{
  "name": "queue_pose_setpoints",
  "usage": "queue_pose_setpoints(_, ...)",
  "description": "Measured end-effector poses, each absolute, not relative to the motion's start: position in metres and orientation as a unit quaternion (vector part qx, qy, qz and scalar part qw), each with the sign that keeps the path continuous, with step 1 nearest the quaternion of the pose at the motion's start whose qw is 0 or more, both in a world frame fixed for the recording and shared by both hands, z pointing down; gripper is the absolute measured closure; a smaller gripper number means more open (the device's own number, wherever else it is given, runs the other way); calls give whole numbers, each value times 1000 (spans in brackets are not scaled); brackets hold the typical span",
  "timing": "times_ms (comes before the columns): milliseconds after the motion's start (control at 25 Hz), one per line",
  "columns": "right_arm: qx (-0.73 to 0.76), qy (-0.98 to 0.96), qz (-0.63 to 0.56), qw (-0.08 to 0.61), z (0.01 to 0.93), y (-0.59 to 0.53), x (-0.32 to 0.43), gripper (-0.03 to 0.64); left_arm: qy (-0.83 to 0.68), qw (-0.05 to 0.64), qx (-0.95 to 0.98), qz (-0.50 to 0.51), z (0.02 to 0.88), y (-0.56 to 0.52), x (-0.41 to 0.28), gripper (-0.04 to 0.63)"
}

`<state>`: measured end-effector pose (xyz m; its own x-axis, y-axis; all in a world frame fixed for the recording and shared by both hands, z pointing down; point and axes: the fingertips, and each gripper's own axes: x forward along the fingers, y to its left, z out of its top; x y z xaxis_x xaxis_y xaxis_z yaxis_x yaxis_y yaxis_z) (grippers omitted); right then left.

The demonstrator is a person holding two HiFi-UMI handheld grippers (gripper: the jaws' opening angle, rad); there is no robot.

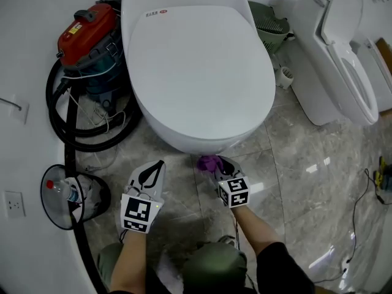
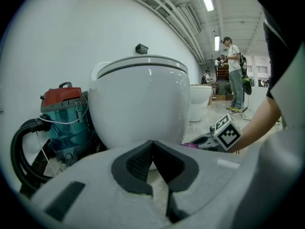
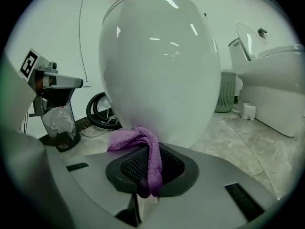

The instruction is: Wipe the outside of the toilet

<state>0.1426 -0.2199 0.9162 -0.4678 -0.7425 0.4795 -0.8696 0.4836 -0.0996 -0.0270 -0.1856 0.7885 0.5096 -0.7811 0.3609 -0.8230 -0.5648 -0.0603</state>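
A white egg-shaped toilet (image 1: 196, 66) with its lid down fills the head view's middle; its front bulges in the left gripper view (image 2: 140, 104) and the right gripper view (image 3: 162, 66). My right gripper (image 1: 214, 164) is shut on a purple cloth (image 3: 143, 149), held at the base of the toilet's front; the cloth (image 1: 208, 162) peeks out under the bowl's rim. My left gripper (image 1: 153, 173) sits a little left of it, jaws shut on nothing, pointing at the bowl's front.
A red and teal vacuum cleaner (image 1: 92, 41) with black hose (image 1: 67, 127) stands left of the toilet. A wire bin (image 1: 70, 195) with a bottle is at lower left. A second toilet (image 1: 340, 48), a green basket (image 1: 269, 23) and cables (image 1: 380, 182) lie right.
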Motion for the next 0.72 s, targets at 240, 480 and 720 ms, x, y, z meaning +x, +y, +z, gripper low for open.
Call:
queue_pose_setpoints(240, 522, -814, 155, 203, 910, -238, 194, 575, -462, 63, 867, 174, 789, -187, -26, 588)
queue_pose_setpoints(480, 566, -780, 148, 222, 911, -265, 237, 575, -456, 66, 870, 173, 790, -185, -20, 588)
queue_pose_setpoints(720, 598, -748, 149, 246, 917, -288, 258, 575, -450, 59, 873, 179, 788, -181, -16, 588)
